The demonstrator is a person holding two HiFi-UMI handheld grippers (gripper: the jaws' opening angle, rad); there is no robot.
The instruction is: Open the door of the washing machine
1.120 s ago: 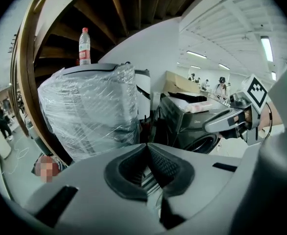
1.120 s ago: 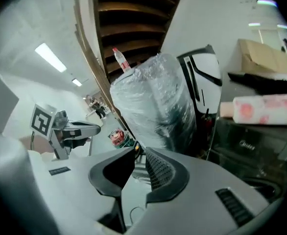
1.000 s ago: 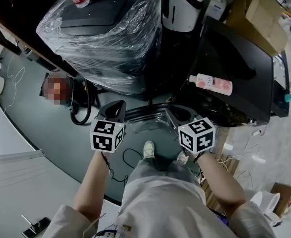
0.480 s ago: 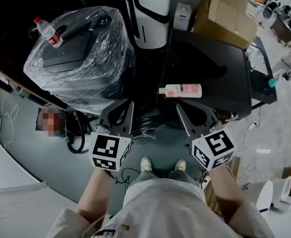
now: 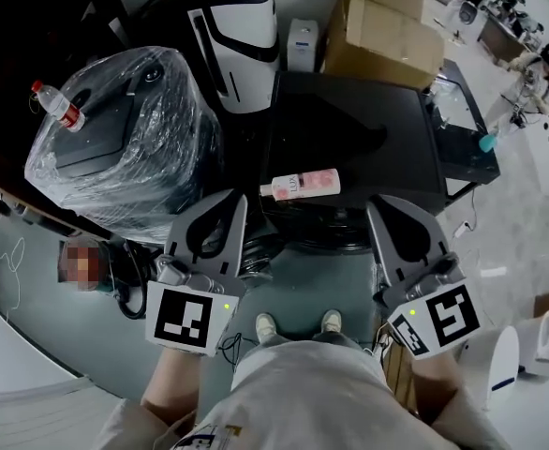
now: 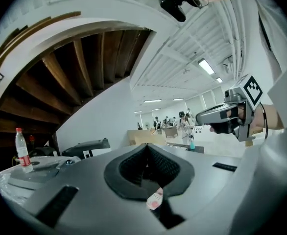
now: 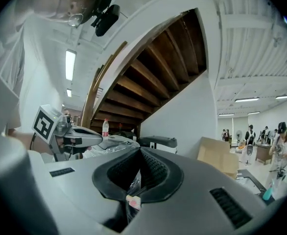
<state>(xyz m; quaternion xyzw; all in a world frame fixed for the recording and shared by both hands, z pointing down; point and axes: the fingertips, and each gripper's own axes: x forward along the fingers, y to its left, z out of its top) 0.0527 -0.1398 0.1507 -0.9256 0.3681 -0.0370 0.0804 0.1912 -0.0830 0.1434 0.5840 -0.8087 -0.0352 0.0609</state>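
Fingers (image 5: 232, 216) clenched on nothing, left gripper (image 5: 229, 198) and right gripper (image 5: 383, 206) alike (right jaws just been closing, nothing between). Held level, apart from washing machine (image 5: 349, 125) just ahead. Shut like this, no purchase on door (image 5: 335, 240); a hard tug could probably roll pink bottle (image 5: 298, 185) off the top. Handle nowhere visible, door a mere dark sliver.

Our right gripper (image 7: 140, 152) has just closed, empty; beyond it we see our left gripper (image 7: 92, 140), a water bottle (image 7: 105, 128) and wooden stairs (image 7: 148, 77).
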